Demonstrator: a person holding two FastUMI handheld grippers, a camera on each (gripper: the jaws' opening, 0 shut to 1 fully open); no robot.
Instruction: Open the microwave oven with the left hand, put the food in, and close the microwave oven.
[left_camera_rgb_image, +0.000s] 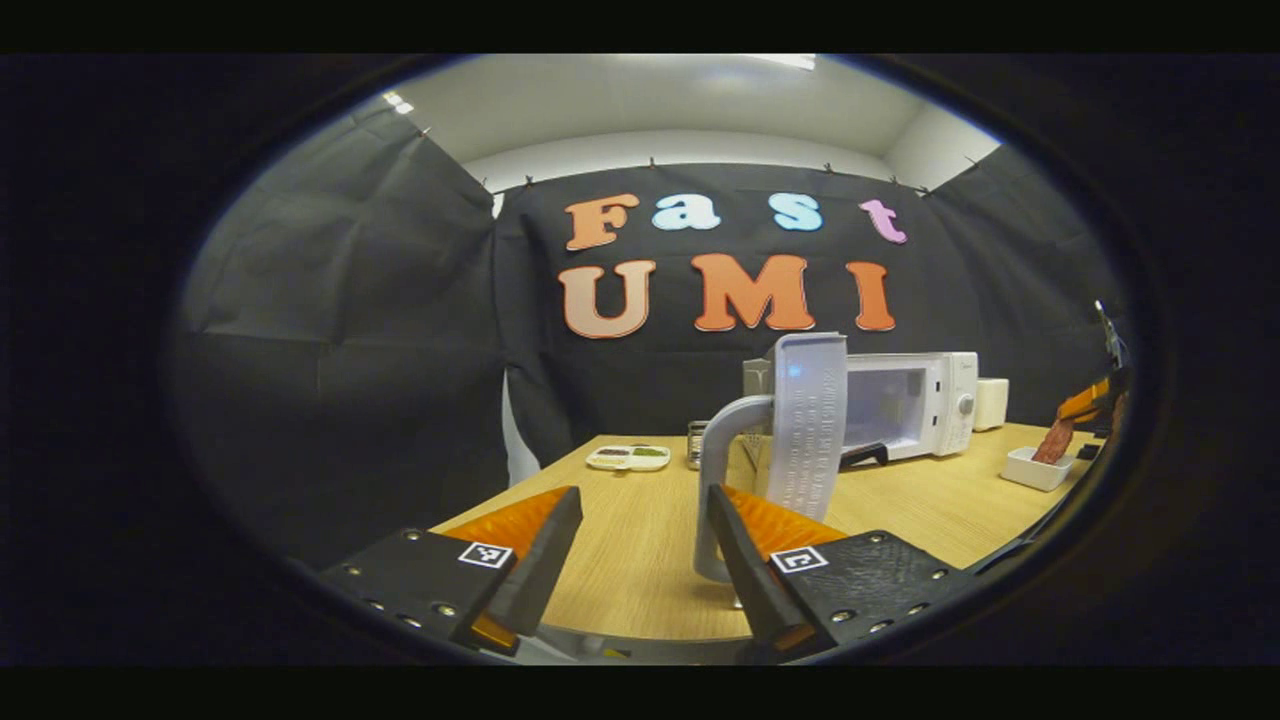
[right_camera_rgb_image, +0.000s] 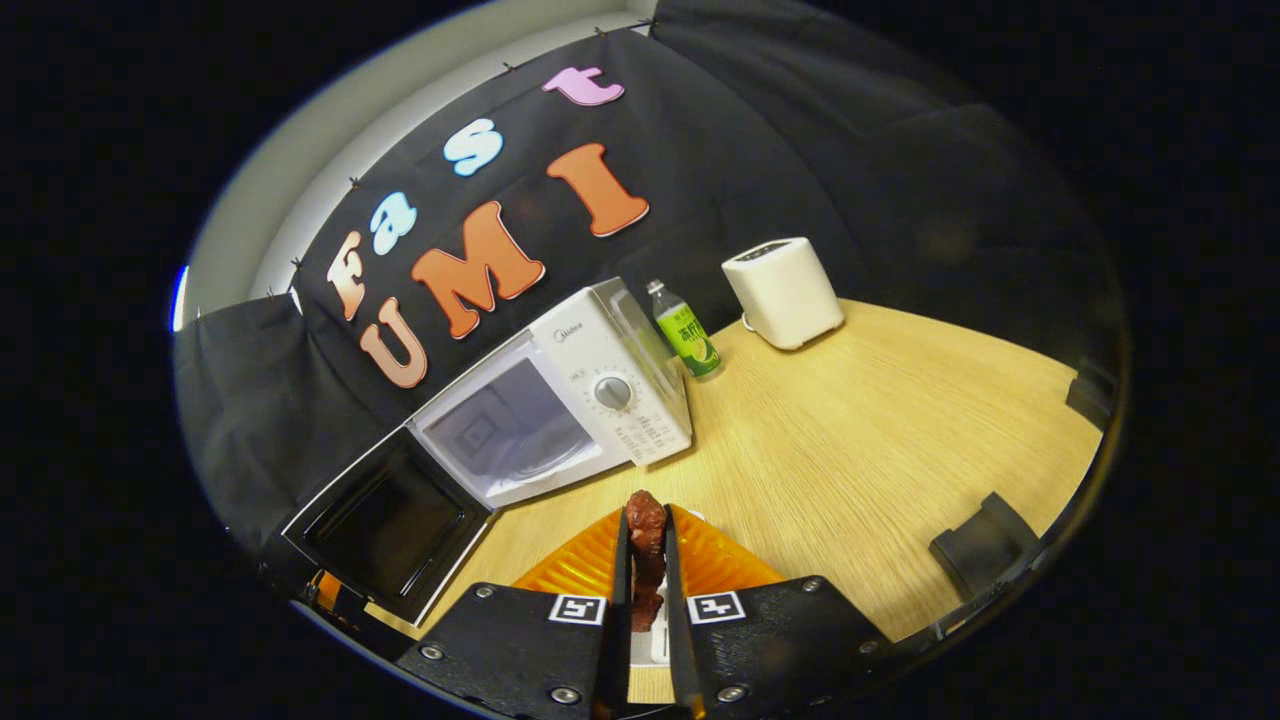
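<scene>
Down at the bottom of the right gripper view, the right gripper (right_camera_rgb_image: 648, 560) is clamped on a reddish-brown piece of food (right_camera_rgb_image: 646, 545), both fingers pressing it. Just above it sits the white microwave (right_camera_rgb_image: 590, 395), door (right_camera_rgb_image: 385, 525) swung wide open at lower left. Over in the left gripper view, the left gripper (left_camera_rgb_image: 645, 545) has its fingers apart, the door handle (left_camera_rgb_image: 715, 480) right by one finger.
</scene>
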